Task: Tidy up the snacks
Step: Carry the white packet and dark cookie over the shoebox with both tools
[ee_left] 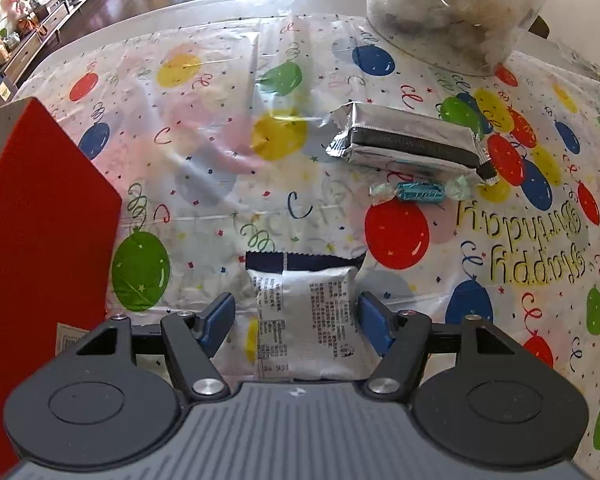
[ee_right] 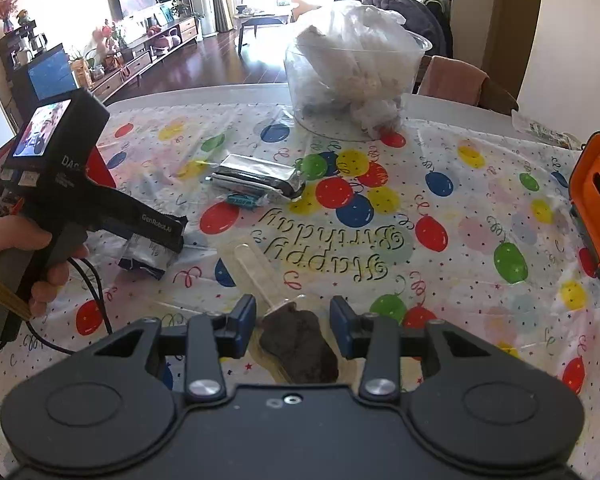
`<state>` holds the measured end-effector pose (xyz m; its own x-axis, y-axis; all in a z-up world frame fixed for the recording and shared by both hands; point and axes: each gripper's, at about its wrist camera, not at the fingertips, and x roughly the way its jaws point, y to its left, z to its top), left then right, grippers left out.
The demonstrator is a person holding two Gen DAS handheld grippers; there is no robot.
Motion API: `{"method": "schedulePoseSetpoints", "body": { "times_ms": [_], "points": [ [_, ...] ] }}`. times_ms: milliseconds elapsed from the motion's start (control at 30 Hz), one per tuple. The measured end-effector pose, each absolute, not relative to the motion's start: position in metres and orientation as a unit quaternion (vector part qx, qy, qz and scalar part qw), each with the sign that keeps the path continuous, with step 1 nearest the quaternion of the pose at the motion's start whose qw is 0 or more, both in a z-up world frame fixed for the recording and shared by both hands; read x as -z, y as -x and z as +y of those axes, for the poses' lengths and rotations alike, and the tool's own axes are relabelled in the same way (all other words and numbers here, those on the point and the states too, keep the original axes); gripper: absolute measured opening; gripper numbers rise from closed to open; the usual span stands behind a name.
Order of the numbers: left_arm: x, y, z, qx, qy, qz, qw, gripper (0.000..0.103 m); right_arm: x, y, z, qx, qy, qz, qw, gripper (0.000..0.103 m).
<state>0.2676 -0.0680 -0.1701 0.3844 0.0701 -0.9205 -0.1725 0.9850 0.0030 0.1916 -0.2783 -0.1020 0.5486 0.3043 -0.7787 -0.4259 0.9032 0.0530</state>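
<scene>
Snacks lie scattered over the balloon-print tablecloth (ee_right: 480, 184): a white snack packet (ee_left: 306, 320) printed with small text, a silver foil biscuit pack (ee_left: 408, 140), a blue wrapped candy (ee_left: 420, 192) just in front of the foil pack, and a dark chocolate-coloured treat (ee_right: 298, 346) in a clear wrapper. The left gripper (ee_left: 296, 316) has its blue pads parted around the white packet, one on each side, with a gap visible on the left and the right pad close to the packet's edge; it does not appear to be squeezing yet. The right gripper (ee_right: 293, 330) likewise stands spread, straddling the dark treat without clamping it. A red box (ee_left: 40, 220) stands at the left edge of the table and seems the likely place for the snacks, though that is a judgement. A clear plastic tub (ee_right: 352, 80) stuffed with bags sits at the far side, and an orange container (ee_right: 596, 204) at the right. The step in hand looks like the first pickups; next, each gripper would need to close squarely on its item, lightly enough not to crush it, then lift
</scene>
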Motion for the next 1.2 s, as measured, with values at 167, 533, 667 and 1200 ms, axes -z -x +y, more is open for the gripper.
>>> {"method": "schedulePoseSetpoints", "body": {
  "times_ms": [167, 533, 667, 1200],
  "points": [
    [0.168, -0.262, -0.068, -0.060, 0.045, 0.535, 0.842, 0.046, 0.101, -0.194, -0.278, -0.209, 0.072, 0.427, 0.877, 0.039],
    [0.128, -0.229, -0.044, -0.036, 0.060, 0.512, 0.856, 0.046, 0.082, -0.189, -0.253, -0.213, 0.070, 0.414, 0.882, 0.039],
    [0.094, -0.209, -0.034, -0.015, 0.059, 0.496, 0.866, 0.046, 0.065, -0.185, -0.234, -0.219, 0.070, 0.400, 0.887, 0.039],
    [0.000, -0.131, 0.080, -0.045, 0.060, 0.449, 0.891, 0.046, 0.016, -0.164, -0.105, -0.300, 0.085, 0.356, 0.881, 0.039]
  ]
}}
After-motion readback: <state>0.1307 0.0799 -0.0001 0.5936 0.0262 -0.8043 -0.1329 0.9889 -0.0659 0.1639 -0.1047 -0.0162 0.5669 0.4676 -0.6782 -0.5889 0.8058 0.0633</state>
